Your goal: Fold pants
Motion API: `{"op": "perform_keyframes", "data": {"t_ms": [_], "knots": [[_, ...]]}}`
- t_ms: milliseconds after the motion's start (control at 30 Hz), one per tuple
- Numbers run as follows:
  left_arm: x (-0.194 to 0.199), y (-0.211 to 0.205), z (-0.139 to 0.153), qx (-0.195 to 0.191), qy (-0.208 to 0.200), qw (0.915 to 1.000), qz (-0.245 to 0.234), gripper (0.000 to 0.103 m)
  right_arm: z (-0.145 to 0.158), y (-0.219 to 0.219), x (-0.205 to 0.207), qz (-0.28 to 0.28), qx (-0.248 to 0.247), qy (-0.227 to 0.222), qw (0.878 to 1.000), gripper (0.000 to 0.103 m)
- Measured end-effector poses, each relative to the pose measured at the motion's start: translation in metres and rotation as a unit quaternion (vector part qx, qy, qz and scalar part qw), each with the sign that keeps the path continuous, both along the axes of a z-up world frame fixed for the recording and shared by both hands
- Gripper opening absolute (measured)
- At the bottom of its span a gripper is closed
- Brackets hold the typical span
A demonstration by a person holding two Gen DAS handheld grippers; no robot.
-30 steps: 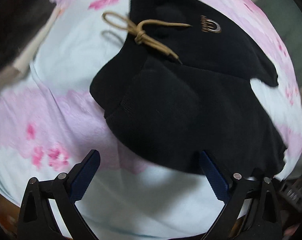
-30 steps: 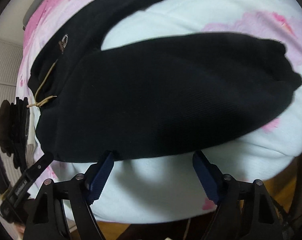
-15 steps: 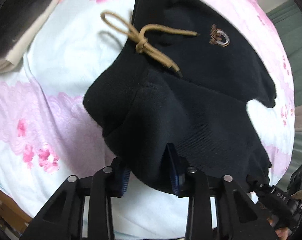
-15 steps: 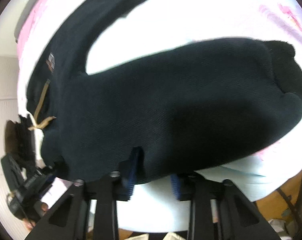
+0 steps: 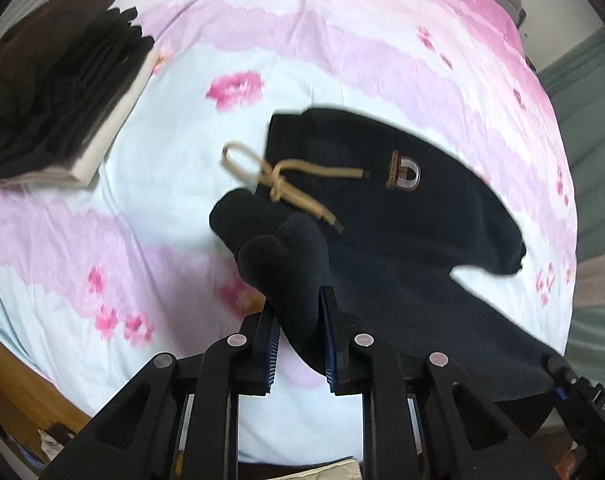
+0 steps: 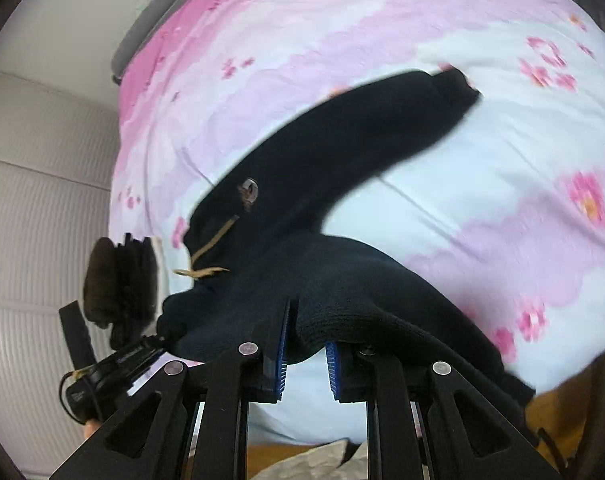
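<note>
Pinching a bunched fold of the black pants between the blue pads: left gripper, low centre of the left wrist view, jaws closing on the cloth, fabric bulging up out of the gap in rounded lumps. Likewise clamped tight on a ridge of the same dark knit: right gripper, low centre of the right wrist view, the cloth draped over both fingers and falling away toward the lower right.

Beyond the left jaws, a tan drawstring tied in a bow at the waistband, mid-frame, with a small sewn logo patch to its right. Seen from the right wrist, one pant leg stretching up and right across the frame, its cuff near the upper right, somewhat blurred, so possibly lifted off the bedding there, hard to say.

Underneath everything, a bedsheet in pale blue and pink with flower print. At upper left of the left wrist view, a stack of dark folded clothes lying on the sheet, well apart from the pants. At lower left of the right wrist view, the left gripper again, gripping the waist end.
</note>
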State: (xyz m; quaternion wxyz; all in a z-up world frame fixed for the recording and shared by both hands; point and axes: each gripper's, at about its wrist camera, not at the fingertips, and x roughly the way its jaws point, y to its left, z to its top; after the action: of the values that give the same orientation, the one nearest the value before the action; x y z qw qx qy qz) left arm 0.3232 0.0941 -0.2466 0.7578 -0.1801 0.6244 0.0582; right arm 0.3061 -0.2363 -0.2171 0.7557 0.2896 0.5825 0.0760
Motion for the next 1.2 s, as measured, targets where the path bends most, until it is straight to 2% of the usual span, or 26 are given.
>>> {"op": "perform_keyframes", "data": {"t_ms": [233, 333, 600, 833, 900, 933, 967, 1000, 1033, 1100, 1133, 1200], "knots": [[0.067, -0.004, 0.009, 0.019, -0.018, 0.9996, 0.009, 0.019, 0.007, -0.001, 0.067, 0.014, -0.007, 0.008, 1.0, 0.017], [0.098, -0.003, 0.001, 0.026, -0.02, 0.9993, 0.019, 0.019, 0.002, -0.001, 0.101, 0.017, -0.008, 0.004, 1.0, 0.017], [0.172, -0.001, -0.053, 0.048, 0.034, 0.9973, 0.044, 0.019, -0.055, 0.009, 0.202, 0.016, -0.023, 0.03, 0.999, 0.017], [0.211, -0.001, -0.083, 0.054, 0.071, 0.9953, 0.039, 0.02, -0.088, 0.019, 0.244, 0.02, -0.048, 0.041, 0.998, 0.017], [0.217, -0.002, -0.085, 0.05, 0.083, 0.995, 0.025, 0.03, -0.094, 0.021, 0.248, 0.021, -0.052, 0.042, 0.998, 0.02], [0.218, -0.002, -0.083, 0.039, 0.081, 0.9958, 0.02, 0.036, -0.095, 0.023, 0.25, 0.026, -0.06, 0.045, 0.997, 0.027], [0.218, 0.0, -0.079, 0.018, 0.073, 0.9971, 0.015, 0.056, -0.093, 0.024, 0.25, 0.03, -0.065, 0.041, 0.997, 0.039], [0.216, 0.002, -0.071, -0.009, 0.057, 0.9982, 0.015, 0.072, -0.088, 0.024, 0.249, 0.032, -0.07, 0.032, 0.997, 0.044], [0.213, 0.004, -0.065, -0.022, 0.044, 0.9987, 0.017, 0.077, -0.079, 0.024, 0.246, 0.037, -0.08, 0.016, 0.996, 0.051], [0.207, 0.007, -0.045, -0.016, 0.017, 0.9996, 0.017, 0.088, -0.061, 0.025, 0.241, 0.05, -0.1, -0.01, 0.994, 0.054], [0.203, 0.007, -0.036, -0.009, 0.004, 0.9999, 0.011, 0.089, -0.048, 0.027, 0.237, 0.061, -0.11, -0.031, 0.992, 0.054], [0.196, 0.002, -0.02, -0.003, -0.02, 0.9992, -0.034, 0.089, -0.029, 0.028, 0.228, 0.073, -0.122, -0.059, 0.988, 0.057]]}}
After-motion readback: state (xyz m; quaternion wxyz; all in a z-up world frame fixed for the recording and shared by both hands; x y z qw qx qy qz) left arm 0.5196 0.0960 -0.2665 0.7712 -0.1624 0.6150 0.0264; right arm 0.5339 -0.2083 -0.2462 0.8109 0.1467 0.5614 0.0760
